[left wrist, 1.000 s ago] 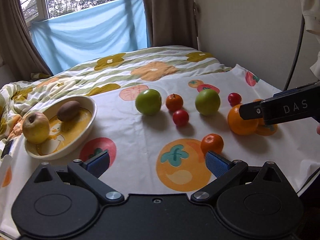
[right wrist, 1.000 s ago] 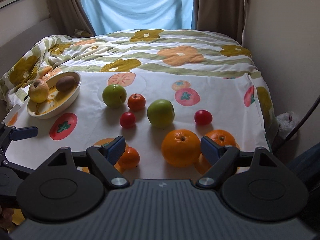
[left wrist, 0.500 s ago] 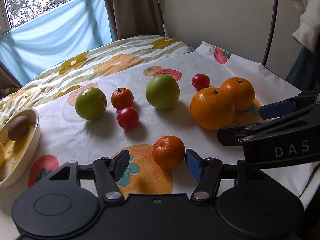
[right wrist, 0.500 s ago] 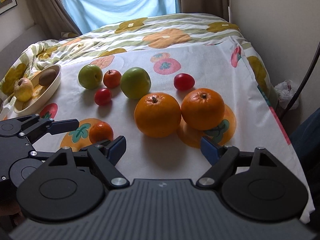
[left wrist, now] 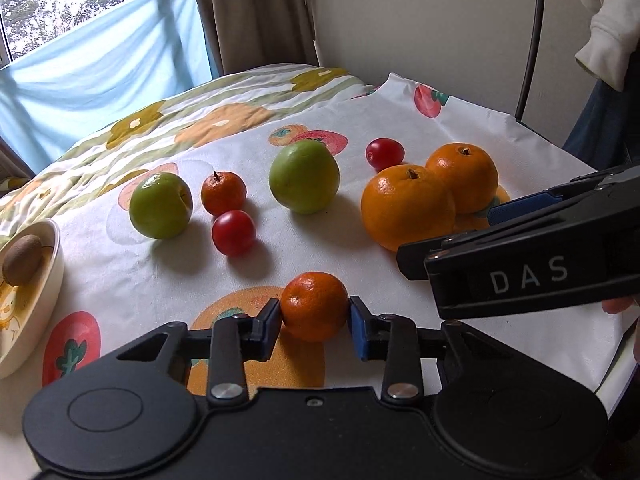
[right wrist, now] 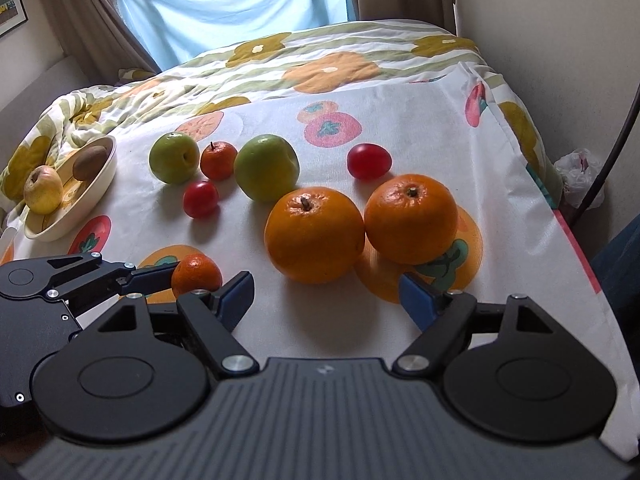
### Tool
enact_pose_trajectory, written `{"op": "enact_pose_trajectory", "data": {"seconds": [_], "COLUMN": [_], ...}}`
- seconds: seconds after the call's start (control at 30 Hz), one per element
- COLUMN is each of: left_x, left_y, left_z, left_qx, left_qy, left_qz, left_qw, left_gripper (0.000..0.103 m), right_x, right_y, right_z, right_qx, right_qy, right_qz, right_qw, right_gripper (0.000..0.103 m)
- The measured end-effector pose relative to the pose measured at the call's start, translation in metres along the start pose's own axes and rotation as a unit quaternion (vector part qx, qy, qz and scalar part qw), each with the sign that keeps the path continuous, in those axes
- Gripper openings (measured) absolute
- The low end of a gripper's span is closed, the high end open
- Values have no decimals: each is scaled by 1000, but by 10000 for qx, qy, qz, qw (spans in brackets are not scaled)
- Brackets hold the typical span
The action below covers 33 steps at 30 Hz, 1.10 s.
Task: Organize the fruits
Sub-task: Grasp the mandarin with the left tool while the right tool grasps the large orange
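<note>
1. The left gripper (left wrist: 314,322) sits low over the printed cloth (left wrist: 460,128), its blue pads (left wrist: 271,322) pressed against both sides of a small mandarin (left wrist: 314,305) that rests on an orange persimmon print near the front edge.
2. The right gripper (right wrist: 326,290) is held level just to the right of it, jaws spread wide and holding nothing (in the left wrist view its black body crosses the right side, one blue pad close by the far orange).
3. Just ahead of those spread fingers lies the near large orange (right wrist: 314,234), touching the second large orange (right wrist: 411,218) to its right.
4. Farther out stands a green apple (right wrist: 266,167), with a red cherry tomato (right wrist: 368,161) to its right and apart from it.
5. To the left, a small stemmed mandarin (right wrist: 218,160) sits between that apple and a second green apple (right wrist: 174,157); another red tomato (right wrist: 201,199) lies just nearer.
6. At the far left, a cream bowl (right wrist: 102,178) holds a kiwi (right wrist: 90,162) and a yellowish apple (right wrist: 43,190).
7. Beyond the cloth, a flowered quilt (right wrist: 320,60) runs to a blue sheet (right wrist: 224,4) hung under the window.
</note>
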State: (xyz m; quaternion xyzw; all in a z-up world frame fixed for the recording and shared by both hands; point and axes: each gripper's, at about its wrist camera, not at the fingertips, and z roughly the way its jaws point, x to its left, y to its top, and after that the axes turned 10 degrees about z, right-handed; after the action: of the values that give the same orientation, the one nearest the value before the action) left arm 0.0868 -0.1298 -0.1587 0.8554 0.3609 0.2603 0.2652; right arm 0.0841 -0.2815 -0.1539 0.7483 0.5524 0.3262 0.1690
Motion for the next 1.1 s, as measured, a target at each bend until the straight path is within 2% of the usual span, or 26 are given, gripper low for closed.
{"op": "enact_pose_trajectory", "data": {"seconds": [0.1, 0.33, 0.6, 0.8, 1.1], "left_x": [1, 7, 14, 15, 23], "left_y": [-3, -10, -17, -17, -17], "left_z": [-2, -7, -12, -14, -25], "left_qx": [6, 47, 112, 119, 32], "left_qy": [48, 177, 307, 321, 456], "left_qz": [-21, -138, -265, -350, -505], "left_qw": [10000, 9997, 9991, 9988, 9977], "left_gripper": [39, 39, 39, 39, 39], "right_x": [3, 9, 17, 24, 29], "right_y": [2, 8, 14, 17, 17], "right_z": [4, 14, 23, 29, 21], "right_qx": [-8, 38, -48, -180, -242], "right_qy": [-35, 31, -131, -373, -286], "right_qz": [-2, 10, 151, 140, 83], "right_qw": [10000, 10000, 9998, 9990, 9993], "right_gripper": [93, 82, 82, 77, 76]}}
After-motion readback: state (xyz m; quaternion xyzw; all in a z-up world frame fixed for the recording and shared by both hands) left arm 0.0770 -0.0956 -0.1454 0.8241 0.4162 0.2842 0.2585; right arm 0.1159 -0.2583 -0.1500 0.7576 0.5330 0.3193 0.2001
